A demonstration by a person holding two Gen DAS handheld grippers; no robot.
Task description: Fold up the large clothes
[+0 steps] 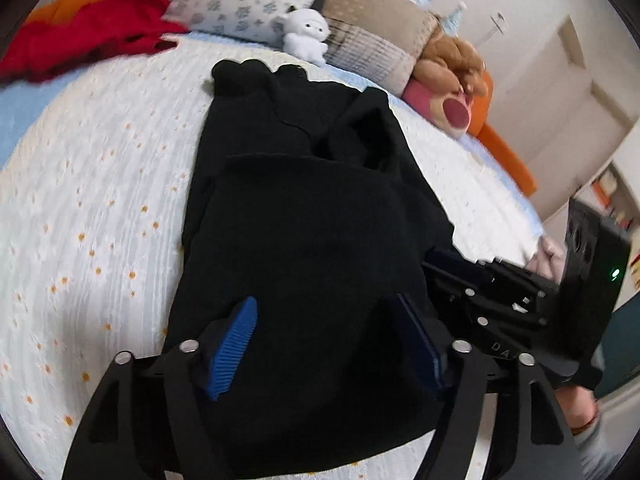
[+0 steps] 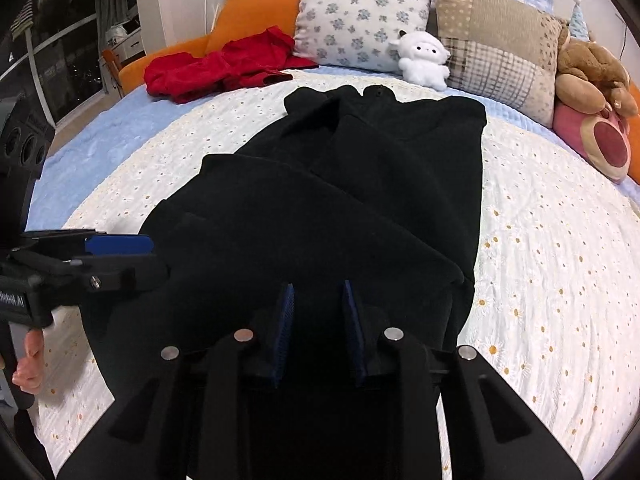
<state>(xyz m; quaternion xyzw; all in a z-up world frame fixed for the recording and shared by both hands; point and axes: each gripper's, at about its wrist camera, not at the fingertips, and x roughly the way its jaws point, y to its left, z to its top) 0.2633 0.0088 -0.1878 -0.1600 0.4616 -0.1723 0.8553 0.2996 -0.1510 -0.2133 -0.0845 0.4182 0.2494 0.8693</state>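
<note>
Here, my left gripper [image 1: 324,344] spread wide over the large black fabric garment [image 1: 304,216], my right gripper [image 2: 319,320] narrowly parted above it, white daisy-dotted bedspread [image 2: 552,264] beneath.

Home bedroom. Bed with white daisy-eyelet coverlet [image 2: 540,280] over a blue sheet [image 2: 100,140], orange padded headboard [image 2: 256,4], floral pillow [image 2: 360,16], patchwork pillow [image 2: 492,44], white lamb plush [image 2: 422,60], brown teddy bear [image 2: 592,72]. White panel door [image 1: 560,92] at the side.
</note>
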